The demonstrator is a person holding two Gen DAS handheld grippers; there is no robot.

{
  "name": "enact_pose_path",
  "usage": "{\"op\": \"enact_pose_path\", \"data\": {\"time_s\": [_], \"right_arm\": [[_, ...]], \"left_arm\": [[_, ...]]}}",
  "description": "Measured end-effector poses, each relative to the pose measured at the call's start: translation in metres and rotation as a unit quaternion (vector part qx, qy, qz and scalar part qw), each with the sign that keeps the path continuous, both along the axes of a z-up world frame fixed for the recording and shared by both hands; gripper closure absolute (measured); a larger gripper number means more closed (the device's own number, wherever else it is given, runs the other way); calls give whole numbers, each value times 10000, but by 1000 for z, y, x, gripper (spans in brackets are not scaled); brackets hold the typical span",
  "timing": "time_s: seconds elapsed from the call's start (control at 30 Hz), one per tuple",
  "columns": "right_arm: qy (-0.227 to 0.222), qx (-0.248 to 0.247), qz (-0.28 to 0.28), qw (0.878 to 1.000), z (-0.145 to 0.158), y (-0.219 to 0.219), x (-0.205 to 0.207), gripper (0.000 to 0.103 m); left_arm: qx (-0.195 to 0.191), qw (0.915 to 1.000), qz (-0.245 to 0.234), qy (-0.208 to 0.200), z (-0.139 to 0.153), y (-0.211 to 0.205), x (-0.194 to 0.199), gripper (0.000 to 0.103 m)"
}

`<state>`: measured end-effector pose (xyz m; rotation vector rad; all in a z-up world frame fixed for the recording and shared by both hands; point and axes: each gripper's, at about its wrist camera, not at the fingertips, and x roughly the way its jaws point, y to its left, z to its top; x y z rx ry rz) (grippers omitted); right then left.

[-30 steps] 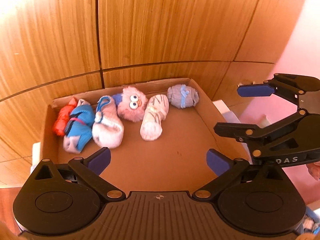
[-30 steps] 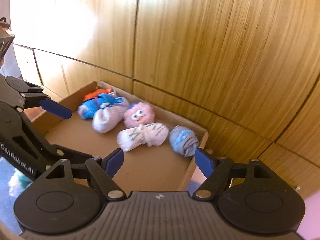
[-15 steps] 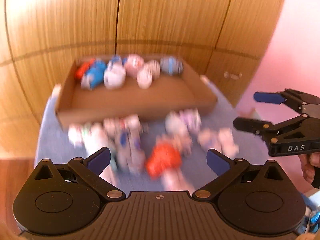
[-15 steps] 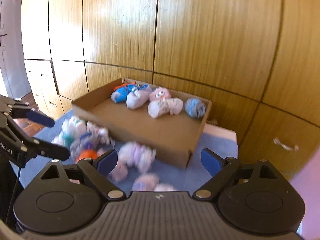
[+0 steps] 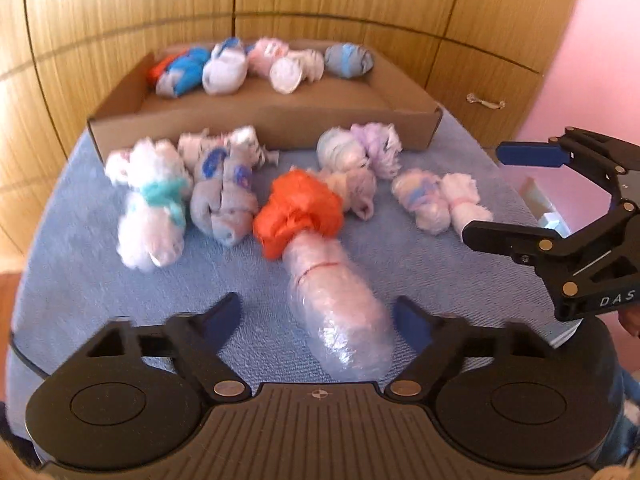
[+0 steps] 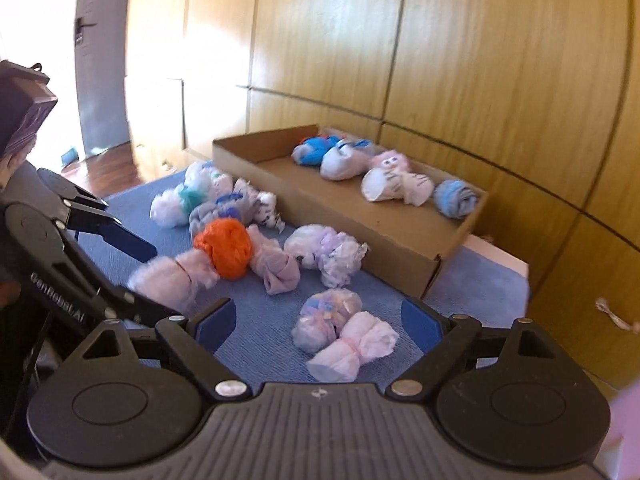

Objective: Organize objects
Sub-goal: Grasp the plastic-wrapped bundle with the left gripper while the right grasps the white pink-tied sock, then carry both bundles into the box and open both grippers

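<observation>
Several rolled sock bundles lie loose on a blue cloth (image 5: pixel 76 248) in front of a cardboard box (image 5: pixel 260 130). Along the box's far wall sits a row of bundles (image 5: pixel 224 70). My left gripper (image 5: pixel 316 316) is low over the cloth, its jaws closing. Between them lies a plastic-wrapped pink bundle with an orange top (image 5: pixel 336 304), and the pads do not press it. My right gripper (image 6: pixel 318 320) is open, with a pink-and-white bundle (image 6: pixel 352 346) lying between and just beyond its fingers. In the left wrist view the right gripper (image 5: pixel 486 194) hangs at the right edge.
Wooden cabinet doors (image 6: pixel 460 60) stand close behind the box (image 6: pixel 332 218). More loose bundles crowd the cloth's middle and left, among them a white one with a teal band (image 5: pixel 152 208). A pink wall (image 5: pixel 600 40) is at the right. A doorway (image 6: pixel 100 80) shows at far left.
Both grippers have pulled back from over the box and come down over the loose bundles on the blue cloth. The left jaws have narrowed around the orange-topped bundle.
</observation>
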<state>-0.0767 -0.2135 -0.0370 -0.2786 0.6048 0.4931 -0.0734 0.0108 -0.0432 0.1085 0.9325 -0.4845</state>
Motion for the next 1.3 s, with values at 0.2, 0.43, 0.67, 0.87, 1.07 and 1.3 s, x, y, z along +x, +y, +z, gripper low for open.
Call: {"op": "enact_pose_path", "data": {"time_s": [0.2,0.43,0.67,0.87,1.07,1.3], "right_arm": [[291,-84,813,9962,-13,-16,17,20],[616,-95,1222,9906,-27,-29,40,36],[672,76,1156,9910,-29,-34,34,55],[591,210,881,9941,-15,-43,18,56],[517,321,622,9962,1,-45,15,56],[220,536,532,9969,40,-38,26,56]], "left_arm": [[206,9995,15,-224,2,5,-1,55],[315,9990,-83,-297,1,7,-6,57],[281,9986,-256,-354,11,13,-8,58],[66,9981,-420,-440,25,20,-13,58],[-129,9979,-441,-459,41,28,-10,58],[-355,9964,-413,-648,76,37,17,58]]}}
